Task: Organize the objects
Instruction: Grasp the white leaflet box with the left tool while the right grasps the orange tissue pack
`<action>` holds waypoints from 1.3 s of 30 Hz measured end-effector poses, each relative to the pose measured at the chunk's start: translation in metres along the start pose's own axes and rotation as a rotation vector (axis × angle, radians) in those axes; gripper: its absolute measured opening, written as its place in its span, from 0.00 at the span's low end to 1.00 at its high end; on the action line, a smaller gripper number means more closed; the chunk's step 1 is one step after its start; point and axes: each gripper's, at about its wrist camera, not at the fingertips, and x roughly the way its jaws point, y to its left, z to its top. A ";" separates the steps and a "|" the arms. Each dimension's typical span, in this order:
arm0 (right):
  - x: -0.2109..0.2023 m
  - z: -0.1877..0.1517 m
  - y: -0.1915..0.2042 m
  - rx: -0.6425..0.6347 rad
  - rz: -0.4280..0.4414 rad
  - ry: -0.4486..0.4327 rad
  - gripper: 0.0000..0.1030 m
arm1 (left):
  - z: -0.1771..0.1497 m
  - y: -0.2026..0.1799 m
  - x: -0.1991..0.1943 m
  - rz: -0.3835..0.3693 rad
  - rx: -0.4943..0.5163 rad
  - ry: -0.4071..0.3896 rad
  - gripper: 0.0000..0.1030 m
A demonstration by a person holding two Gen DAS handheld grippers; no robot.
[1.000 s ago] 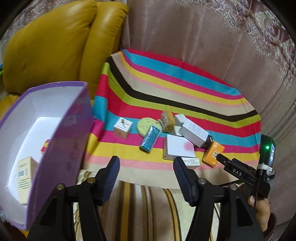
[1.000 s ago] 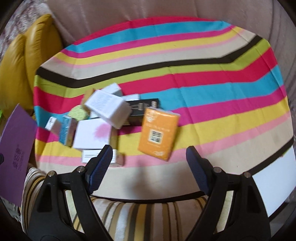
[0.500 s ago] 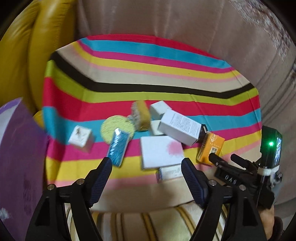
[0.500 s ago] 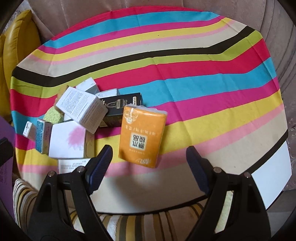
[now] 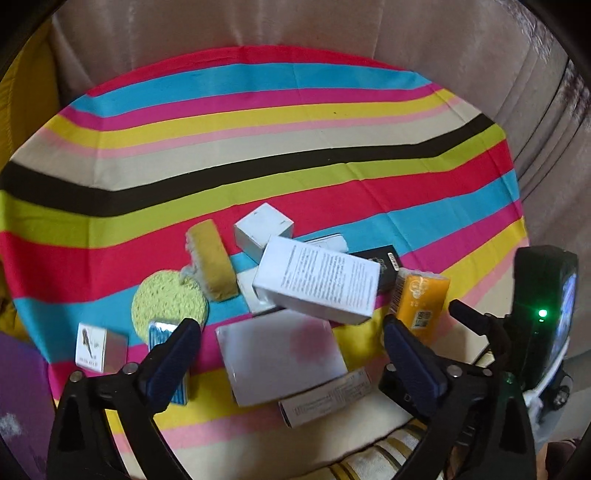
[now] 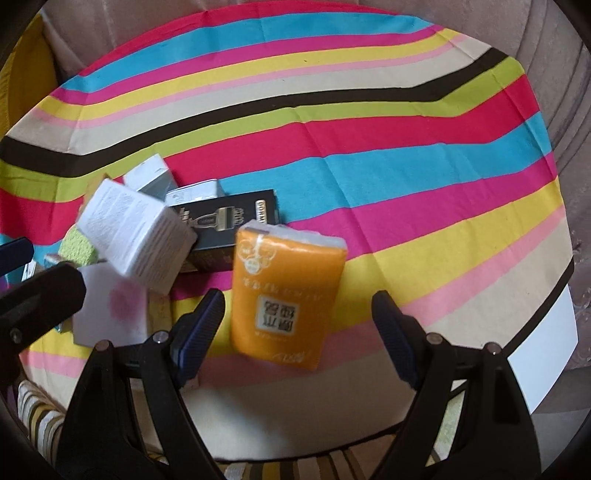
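A pile of small objects lies on a striped cloth (image 5: pixel 295 110). My left gripper (image 5: pixel 288 332) is open above a flat white box with a pink blot (image 5: pixel 280 358). Behind it lie a white printed box (image 5: pixel 317 284), a yellow sponge (image 5: pixel 212 266), a round green sponge (image 5: pixel 168 306), a blue packet (image 5: pixel 162 332) and a small white cube (image 5: pixel 98 349). My right gripper (image 6: pixel 299 310) is open, its fingers on either side of an orange tissue pack (image 6: pixel 288 266). A black box (image 6: pixel 229 221) sits just beyond the pack.
A purple box (image 5: pixel 18 387) shows at the left edge. A narrow white box (image 5: pixel 325 398) lies at the cloth's near edge. A white sheet (image 6: pixel 546 347) lies at the right. Sofa cushions (image 5: pixel 369 33) rise behind the cloth. The far stripes carry nothing.
Both grippers have moved forward toward the pile. The left view has swung right, away from the purple box. The orange pack now lies between the right fingers.
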 end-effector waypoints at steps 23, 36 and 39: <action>0.009 -0.012 -0.017 0.065 0.055 0.032 0.55 | 0.018 -0.009 0.050 0.021 0.118 0.065 1.00; 0.002 -0.014 -0.023 0.084 0.127 -0.003 0.55 | 0.010 -0.005 0.040 0.020 0.089 0.026 0.84; -0.002 -0.017 -0.024 0.094 0.138 -0.013 0.55 | 0.008 -0.004 0.034 0.020 0.082 0.011 0.84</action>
